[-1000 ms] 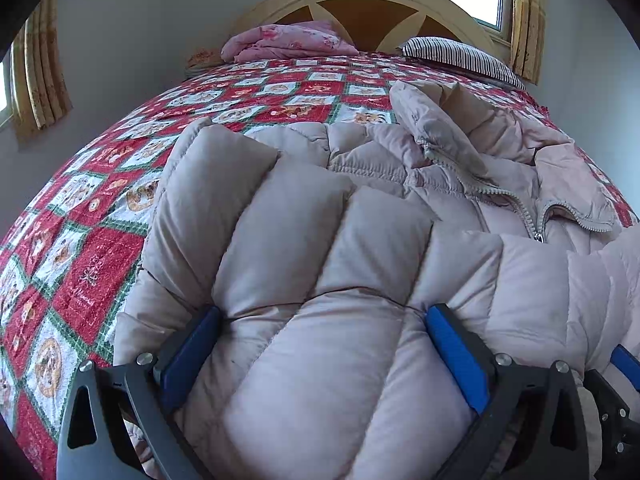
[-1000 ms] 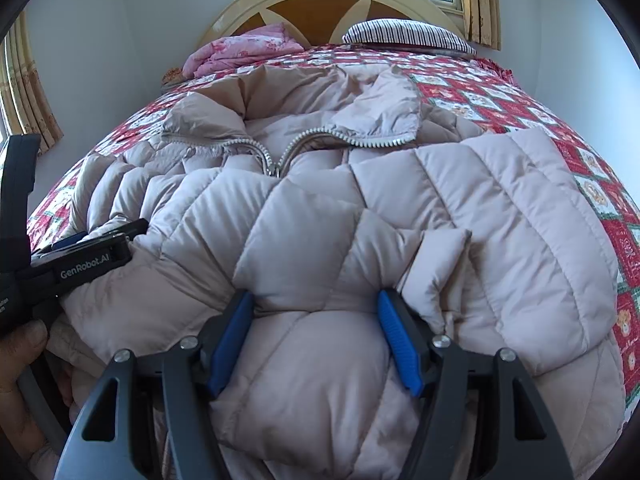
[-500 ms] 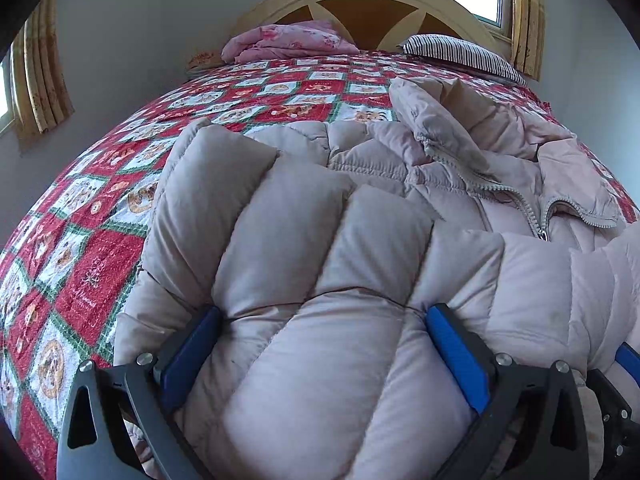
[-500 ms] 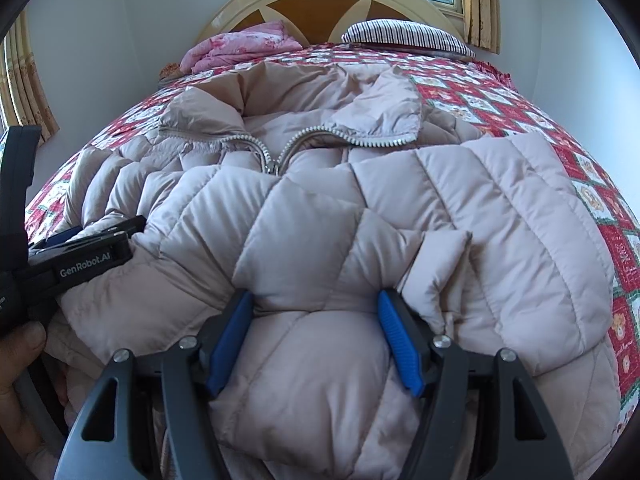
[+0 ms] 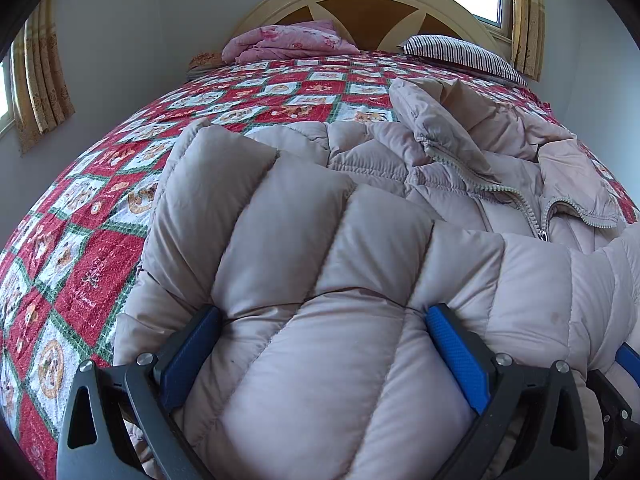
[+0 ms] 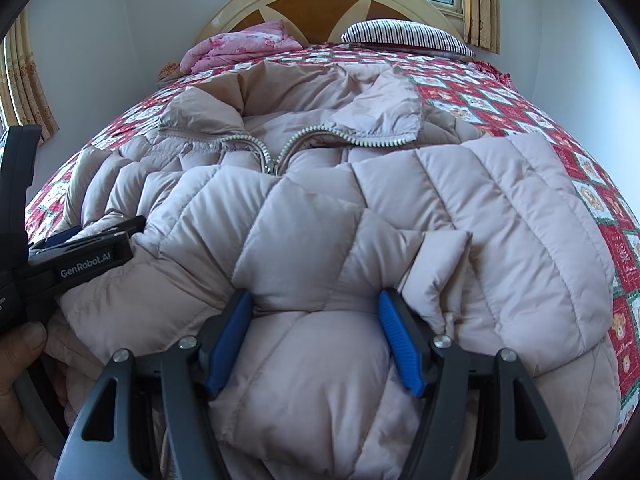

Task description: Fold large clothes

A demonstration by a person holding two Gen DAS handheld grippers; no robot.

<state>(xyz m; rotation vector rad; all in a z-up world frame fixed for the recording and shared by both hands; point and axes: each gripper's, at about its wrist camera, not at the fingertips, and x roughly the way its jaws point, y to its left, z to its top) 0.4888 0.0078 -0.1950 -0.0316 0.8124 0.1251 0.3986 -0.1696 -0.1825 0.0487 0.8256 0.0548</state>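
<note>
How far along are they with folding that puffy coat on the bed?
Partway. The coat lies zipped on the bedspread, and both sleeves look folded across its front. In hand: the left gripper and right gripper each squeeze a thick bunch of the near edge. Left: bringing that edge up toward the collar, which hasn't happened yet.

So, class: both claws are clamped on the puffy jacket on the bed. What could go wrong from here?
1. The slick padding bulges between the left claw and the right claw, so the jacket may slip out.
2. The half-open zipper could let the front gape and fold unevenly.
</note>
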